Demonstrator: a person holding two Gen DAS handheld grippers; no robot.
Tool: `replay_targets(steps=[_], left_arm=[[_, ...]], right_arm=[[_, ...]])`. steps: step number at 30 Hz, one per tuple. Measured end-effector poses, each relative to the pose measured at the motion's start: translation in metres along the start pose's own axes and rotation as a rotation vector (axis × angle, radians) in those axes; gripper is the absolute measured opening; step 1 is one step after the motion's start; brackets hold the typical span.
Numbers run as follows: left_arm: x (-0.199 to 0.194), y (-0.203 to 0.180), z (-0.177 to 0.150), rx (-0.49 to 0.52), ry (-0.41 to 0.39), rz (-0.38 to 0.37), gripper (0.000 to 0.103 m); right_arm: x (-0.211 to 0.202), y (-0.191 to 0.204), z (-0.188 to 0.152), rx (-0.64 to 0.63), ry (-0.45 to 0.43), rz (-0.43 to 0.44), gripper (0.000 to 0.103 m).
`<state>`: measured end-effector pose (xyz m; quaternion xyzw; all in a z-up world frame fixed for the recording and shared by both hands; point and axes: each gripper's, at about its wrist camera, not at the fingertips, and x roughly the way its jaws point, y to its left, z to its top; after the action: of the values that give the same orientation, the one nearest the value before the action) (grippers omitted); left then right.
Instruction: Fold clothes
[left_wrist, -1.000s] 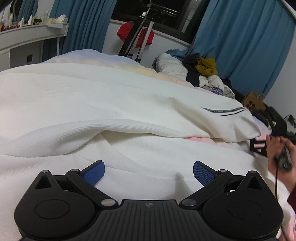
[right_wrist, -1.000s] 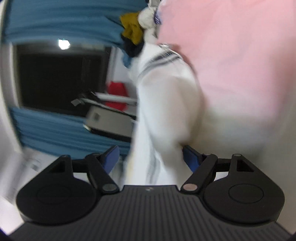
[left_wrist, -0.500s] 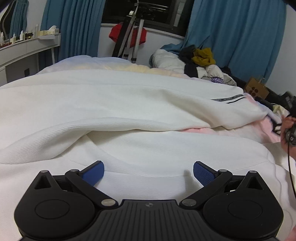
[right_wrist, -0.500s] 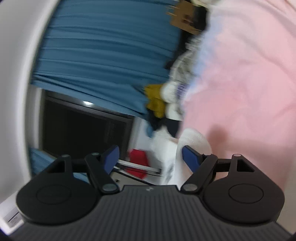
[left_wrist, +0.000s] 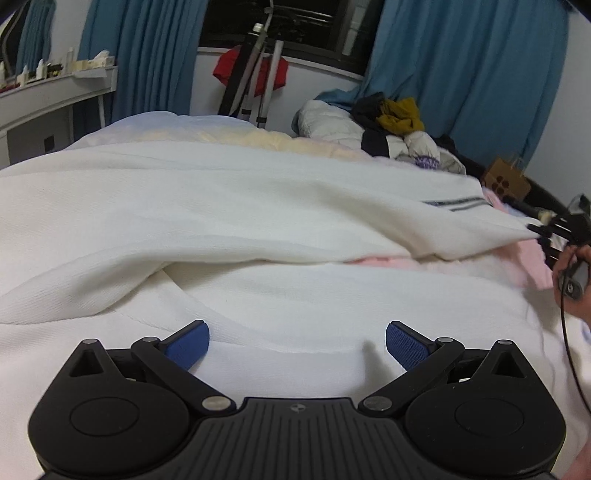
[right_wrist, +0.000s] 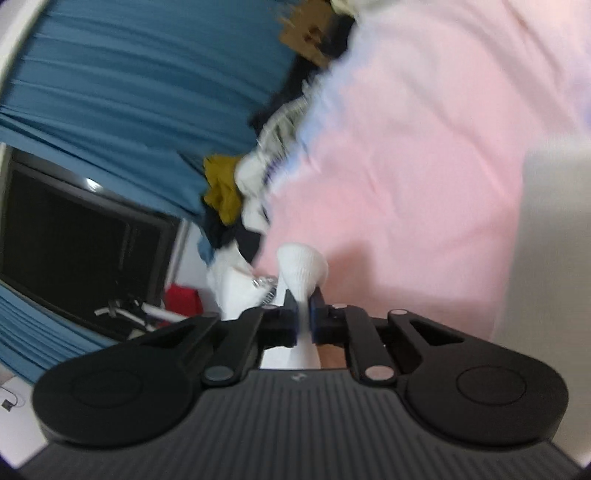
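A large white knitted garment (left_wrist: 236, 206) lies spread over the bed, with a folded band running across the middle and dark stripes near its right cuff (left_wrist: 458, 204). My left gripper (left_wrist: 297, 345) hovers low over the garment's near part, open, with nothing between its blue pads. At the right edge of the left wrist view, my right gripper (left_wrist: 535, 229) pinches the sleeve end and pulls it taut. In the right wrist view the right gripper (right_wrist: 303, 308) is shut on a bunched white cuff (right_wrist: 303, 267), with the pink sheet (right_wrist: 406, 184) behind it.
A pile of clothes (left_wrist: 391, 125) lies at the far side of the bed, with blue curtains (left_wrist: 469, 74), a dark window and a tripod (left_wrist: 255, 70) behind. A white shelf (left_wrist: 55, 92) stands at the left. A brown paper bag (left_wrist: 506, 181) sits at the right, and a hand (left_wrist: 576, 280) holds the right gripper.
The right gripper's jaws have shut on the white sleeve cuff, which stood between open pads before. The sleeve end is now drawn out to the right. The left gripper has barely moved.
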<state>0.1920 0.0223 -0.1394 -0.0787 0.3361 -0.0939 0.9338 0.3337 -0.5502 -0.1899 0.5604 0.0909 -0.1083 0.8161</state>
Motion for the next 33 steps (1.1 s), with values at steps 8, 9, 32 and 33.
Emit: replay_targets(steps=[8,9,32,33], left_arm=[[-0.026,-0.004,0.015,0.008,-0.054,-0.022,0.103],[-0.027,-0.006,0.015,0.023,-0.056,-0.027,0.103],[-0.085,0.004,0.005,0.079,-0.111,0.02,0.103],[-0.09,0.005,0.005,0.076,-0.111,0.038,0.103]], right_arm=[[-0.046,-0.012,0.02,-0.092,-0.144,-0.055,0.007],[-0.044,-0.014,0.022,-0.136,-0.128,-0.102,0.007],[-0.228,0.066,-0.084,-0.757,0.155,-0.172,0.047],[-0.237,0.07,-0.091,-0.767,0.164,-0.16,0.047]])
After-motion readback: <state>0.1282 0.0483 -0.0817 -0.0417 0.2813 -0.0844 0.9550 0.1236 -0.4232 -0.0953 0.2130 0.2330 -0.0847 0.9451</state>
